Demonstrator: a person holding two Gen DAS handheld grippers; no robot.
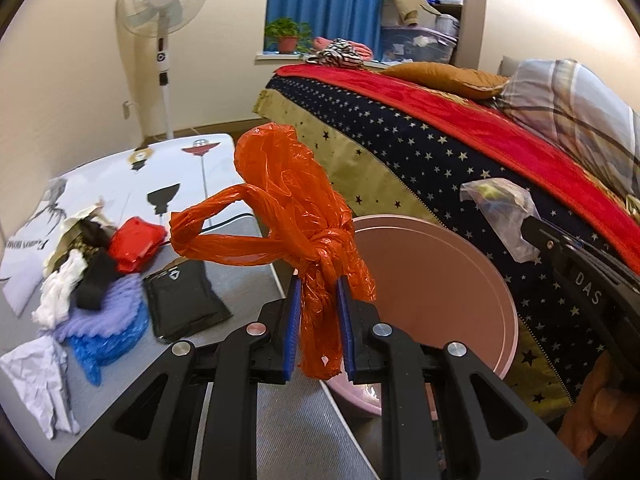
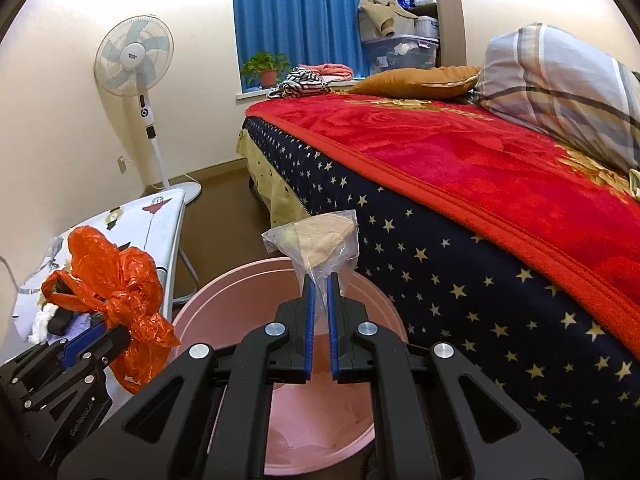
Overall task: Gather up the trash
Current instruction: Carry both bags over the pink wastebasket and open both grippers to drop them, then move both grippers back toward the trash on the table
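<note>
My left gripper [image 1: 319, 280] is shut on a knotted orange plastic bag [image 1: 296, 208], pinched just below its knot; the bag stands up above the blue pads. In the right wrist view the same orange bag [image 2: 116, 280] shows at lower left in the left gripper [image 2: 110, 326]. My right gripper [image 2: 319, 278] is shut on a small clear plastic bag [image 2: 320, 240] with something pale inside, held over the pink round bin [image 2: 224, 300]. From the left wrist view the clear bag [image 1: 500, 212] and right gripper [image 1: 532, 228] sit beyond the pink bin [image 1: 432, 280].
A small table [image 1: 248, 360] at left carries a pile of crumpled trash [image 1: 80, 288], a red packet [image 1: 136, 244], a black pouch [image 1: 184, 300] and white paper [image 1: 36, 380]. A bed with a red blanket [image 2: 480, 160] fills the right. A standing fan [image 2: 136, 64] is by the wall.
</note>
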